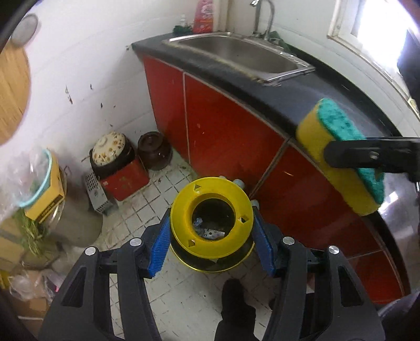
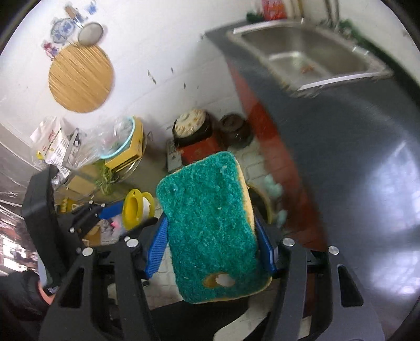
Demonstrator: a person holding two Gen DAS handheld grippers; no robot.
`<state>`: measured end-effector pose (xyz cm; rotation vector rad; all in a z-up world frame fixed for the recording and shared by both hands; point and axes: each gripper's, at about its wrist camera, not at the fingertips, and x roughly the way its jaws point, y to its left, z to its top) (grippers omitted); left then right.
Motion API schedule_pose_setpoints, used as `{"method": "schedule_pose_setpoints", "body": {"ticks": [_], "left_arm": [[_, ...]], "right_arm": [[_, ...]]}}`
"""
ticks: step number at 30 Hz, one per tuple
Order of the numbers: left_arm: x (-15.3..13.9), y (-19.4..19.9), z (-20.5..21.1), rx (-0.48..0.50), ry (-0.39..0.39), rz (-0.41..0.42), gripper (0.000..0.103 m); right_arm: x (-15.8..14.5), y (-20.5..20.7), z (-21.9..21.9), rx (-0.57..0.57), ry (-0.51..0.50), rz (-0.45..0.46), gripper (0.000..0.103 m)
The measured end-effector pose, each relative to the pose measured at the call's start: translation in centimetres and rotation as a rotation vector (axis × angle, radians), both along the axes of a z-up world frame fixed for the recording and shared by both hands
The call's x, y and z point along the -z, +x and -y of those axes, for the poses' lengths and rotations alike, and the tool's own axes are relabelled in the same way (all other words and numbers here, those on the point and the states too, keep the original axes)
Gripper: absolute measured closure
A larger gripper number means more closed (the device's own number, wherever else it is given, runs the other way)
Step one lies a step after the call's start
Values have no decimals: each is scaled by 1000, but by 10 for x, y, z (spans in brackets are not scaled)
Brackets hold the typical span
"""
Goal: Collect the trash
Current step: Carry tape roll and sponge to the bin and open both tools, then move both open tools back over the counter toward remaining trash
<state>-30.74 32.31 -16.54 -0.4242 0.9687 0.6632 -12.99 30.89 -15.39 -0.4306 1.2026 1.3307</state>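
Trash in both grippers, up in the air over the floor by the sink counter.

Left gripper (image 1: 212,230): blue pads (image 1: 158,246) pressed tight on a round yellow plastic reel (image 1: 210,187) with a big hole in the middle. Small bits of paper seen through the hole, too blurry to name.

Right gripper (image 2: 211,246): blue pads squeezed on the sides of a flat sponge (image 2: 207,209), rough green on top, soft yellow below, with one small hole near its near end. Held just above the counter edge.

Room: small kitchen corner. White tiled floor (image 1: 168,194), dirty, with dark specks. White wall (image 1: 92,52), marked with dark spots too. Long dark shiny counter (image 1: 262,84) over glossy red cabinet doors (image 1: 223,126). Bright window (image 1: 367,39) behind the counter. Messy pile of boxes and plastic bags (image 2: 60,147) by the wall.

Counted: one reel, one sponge, two grippers. One steel sink (image 1: 283,76) with one bent tap (image 1: 262,18). Two pots on the floor in the corner: one dark pot with a flowered lid (image 1: 110,149) on a red box (image 1: 126,181), one brown jar (image 1: 153,149) just beside it. One round wooden board (image 2: 81,78) on the wall.
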Motion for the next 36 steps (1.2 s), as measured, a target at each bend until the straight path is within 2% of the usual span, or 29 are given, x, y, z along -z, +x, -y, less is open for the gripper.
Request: {"method": "schedule_pose_setpoints", "body": {"ticks": [5, 11, 18, 19, 22, 23, 27, 36], "left_arm": [[37, -5, -15, -12, -67, 5, 47], [59, -2, -29, 5, -108, -4, 47], [60, 4, -37, 12, -116, 13, 47], [60, 4, -38, 15, -120, 15, 44], [60, 6, -40, 20, -97, 4, 20], [59, 5, -40, 18, -88, 5, 18], [59, 4, -41, 12, -97, 4, 18], [51, 8, -37, 22, -81, 0, 18]], "right_arm": [[37, -5, -35, 0, -80, -17, 44], [57, -6, -54, 8, -134, -29, 44], [62, -7, -68, 11, -139, -32, 43], [62, -7, -69, 10, -139, -31, 41], [64, -6, -73, 7, -146, -43, 33], [64, -7, -73, 7, -146, -44, 32], [65, -6, -74, 4, -143, -40, 25], [51, 0, -62, 10, -118, -10, 24]]}}
